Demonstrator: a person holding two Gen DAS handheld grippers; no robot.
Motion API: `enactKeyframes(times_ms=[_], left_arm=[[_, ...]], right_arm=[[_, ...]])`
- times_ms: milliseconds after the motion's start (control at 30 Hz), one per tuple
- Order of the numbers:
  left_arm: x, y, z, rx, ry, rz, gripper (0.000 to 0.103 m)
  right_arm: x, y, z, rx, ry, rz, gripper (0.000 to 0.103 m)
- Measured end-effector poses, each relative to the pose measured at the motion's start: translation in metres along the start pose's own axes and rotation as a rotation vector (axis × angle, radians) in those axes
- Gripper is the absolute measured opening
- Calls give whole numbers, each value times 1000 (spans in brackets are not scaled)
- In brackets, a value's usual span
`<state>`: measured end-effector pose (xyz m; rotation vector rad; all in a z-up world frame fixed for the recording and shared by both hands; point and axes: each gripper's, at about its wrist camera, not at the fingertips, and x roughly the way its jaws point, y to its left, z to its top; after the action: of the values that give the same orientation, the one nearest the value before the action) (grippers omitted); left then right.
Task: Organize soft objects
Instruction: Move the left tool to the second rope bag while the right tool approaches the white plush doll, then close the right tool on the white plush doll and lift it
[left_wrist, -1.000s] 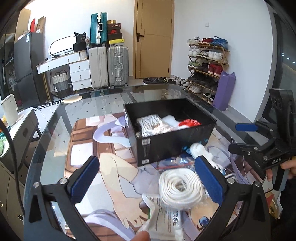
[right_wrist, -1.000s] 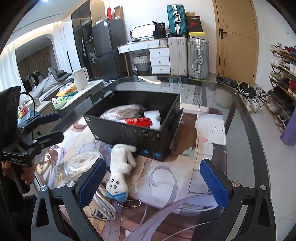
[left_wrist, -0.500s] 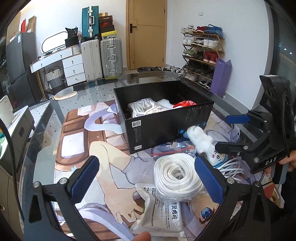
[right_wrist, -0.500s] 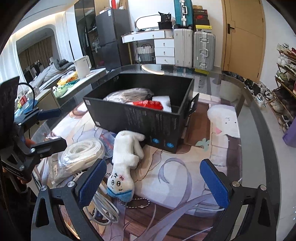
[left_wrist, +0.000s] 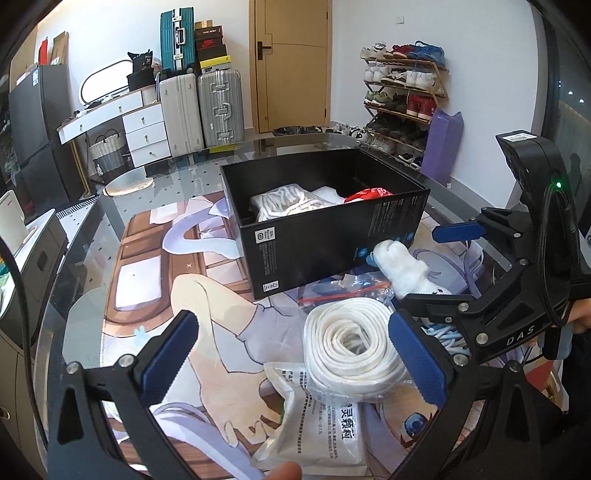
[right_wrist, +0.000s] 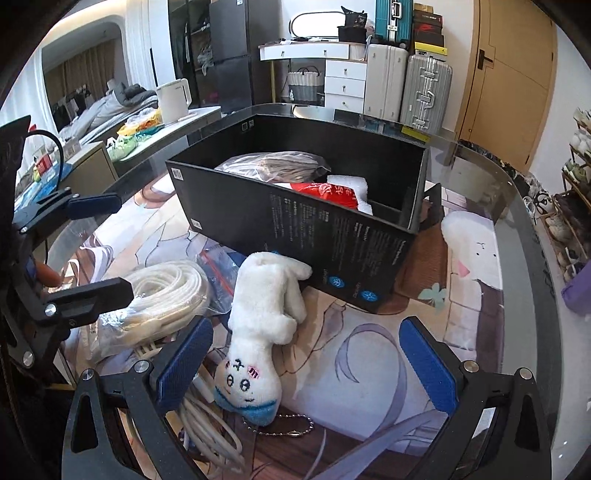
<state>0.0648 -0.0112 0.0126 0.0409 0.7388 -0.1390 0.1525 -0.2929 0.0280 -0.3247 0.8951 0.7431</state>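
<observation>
Below, white plush toy (right_wrist: 266, 321), blue-bibbed, stitched face, against black box (right_wrist: 332, 236), both jaws open

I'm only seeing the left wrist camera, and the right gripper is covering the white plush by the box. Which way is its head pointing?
Observer: In the right wrist view the plush lies face up, with its head toward the right gripper and its feet by the black box.
Operator: Anything attached to it?
Observer: A ball chain trails from the head end.
Operator: Is the head centred between the fingers?
Observer: No, it sits close to the finger on the image's left.
</observation>
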Motion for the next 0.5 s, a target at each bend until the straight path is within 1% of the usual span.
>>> enactKeyframes(times_ms=[100, 333, 500], left_arm=[[1, 0, 0, 1, 4, 3, 103], [2, -1, -1, 2, 7, 6, 103], [4, -1, -2, 4, 10, 4, 103]], right_arm=[[0, -5, -2, 6, 2, -18, 102], [-6, -26, -8, 61, -6, -26, 102], [-7, -26, -8, 64, -12, -25, 102]])
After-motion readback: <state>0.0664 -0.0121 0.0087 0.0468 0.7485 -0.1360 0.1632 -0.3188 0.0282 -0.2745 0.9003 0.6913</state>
